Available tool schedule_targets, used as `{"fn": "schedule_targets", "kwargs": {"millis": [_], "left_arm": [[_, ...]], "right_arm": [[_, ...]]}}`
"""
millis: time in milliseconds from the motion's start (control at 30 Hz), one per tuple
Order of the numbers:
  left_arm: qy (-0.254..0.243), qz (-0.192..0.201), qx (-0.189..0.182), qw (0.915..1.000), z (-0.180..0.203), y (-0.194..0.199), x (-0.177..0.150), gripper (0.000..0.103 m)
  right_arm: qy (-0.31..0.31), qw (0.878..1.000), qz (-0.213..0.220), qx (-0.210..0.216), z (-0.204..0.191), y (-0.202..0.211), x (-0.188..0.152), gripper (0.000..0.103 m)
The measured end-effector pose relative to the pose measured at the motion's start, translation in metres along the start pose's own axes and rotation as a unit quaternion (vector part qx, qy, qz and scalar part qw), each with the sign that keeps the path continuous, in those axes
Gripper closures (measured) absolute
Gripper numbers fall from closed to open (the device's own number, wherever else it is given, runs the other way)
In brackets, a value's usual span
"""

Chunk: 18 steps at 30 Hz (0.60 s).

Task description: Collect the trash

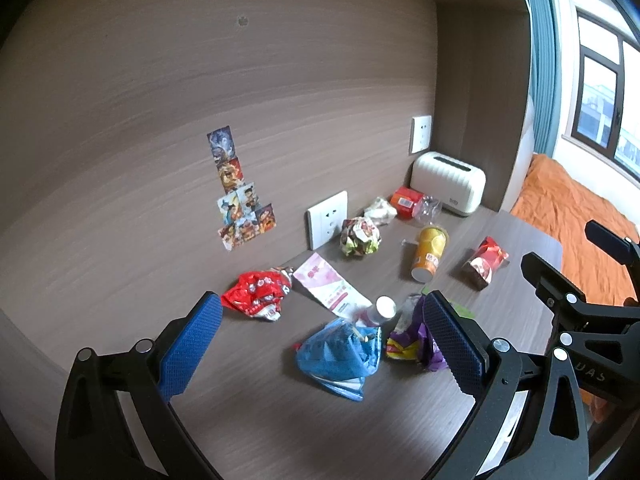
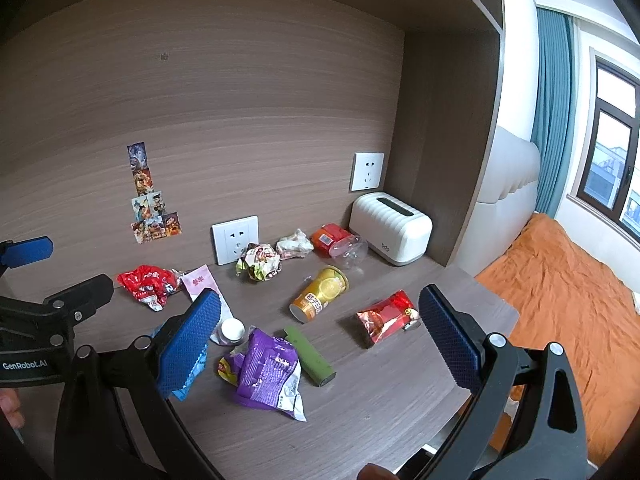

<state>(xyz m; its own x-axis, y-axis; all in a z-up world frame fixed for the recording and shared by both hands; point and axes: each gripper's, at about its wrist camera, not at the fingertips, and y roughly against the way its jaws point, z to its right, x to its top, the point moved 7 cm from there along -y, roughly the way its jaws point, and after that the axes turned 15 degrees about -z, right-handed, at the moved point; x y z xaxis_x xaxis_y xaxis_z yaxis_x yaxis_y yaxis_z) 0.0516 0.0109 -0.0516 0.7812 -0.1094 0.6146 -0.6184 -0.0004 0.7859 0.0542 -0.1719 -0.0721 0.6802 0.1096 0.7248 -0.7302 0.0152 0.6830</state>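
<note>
- Left wrist view: above the desk (image 1: 248, 412), tilted down toward the back wall, perhaps slightly nearer.
- Right wrist view: alongside, further right.
- Shared: purple wrapper (image 2: 268, 372), toaster (image 1: 448, 184).

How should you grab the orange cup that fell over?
Probably across its round middle, from above. The orange cup lies on its side on the desk, apart from the other trash, so the right gripper, now open, could close on both curved sides.
</note>
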Motion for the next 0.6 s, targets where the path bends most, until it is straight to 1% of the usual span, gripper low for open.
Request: {"fn": "schedule_targets", "kwargs": {"millis": [433, 600], "left_arm": [[-0.006, -0.009, 0.004, 0.9999, 0.0032, -0.006, -0.0035, 0.005], [-0.003, -0.017, -0.004, 0.9998, 0.0029, -0.01, -0.0019, 0.005]], "right_arm": [[-0.004, 1.0, -0.011, 0.003, 0.0011, -0.005, -0.0029, 0.004], [-0.007, 1.0, -0.015, 0.005, 0.0021, -0.0067, -0.0044, 0.004]]}}
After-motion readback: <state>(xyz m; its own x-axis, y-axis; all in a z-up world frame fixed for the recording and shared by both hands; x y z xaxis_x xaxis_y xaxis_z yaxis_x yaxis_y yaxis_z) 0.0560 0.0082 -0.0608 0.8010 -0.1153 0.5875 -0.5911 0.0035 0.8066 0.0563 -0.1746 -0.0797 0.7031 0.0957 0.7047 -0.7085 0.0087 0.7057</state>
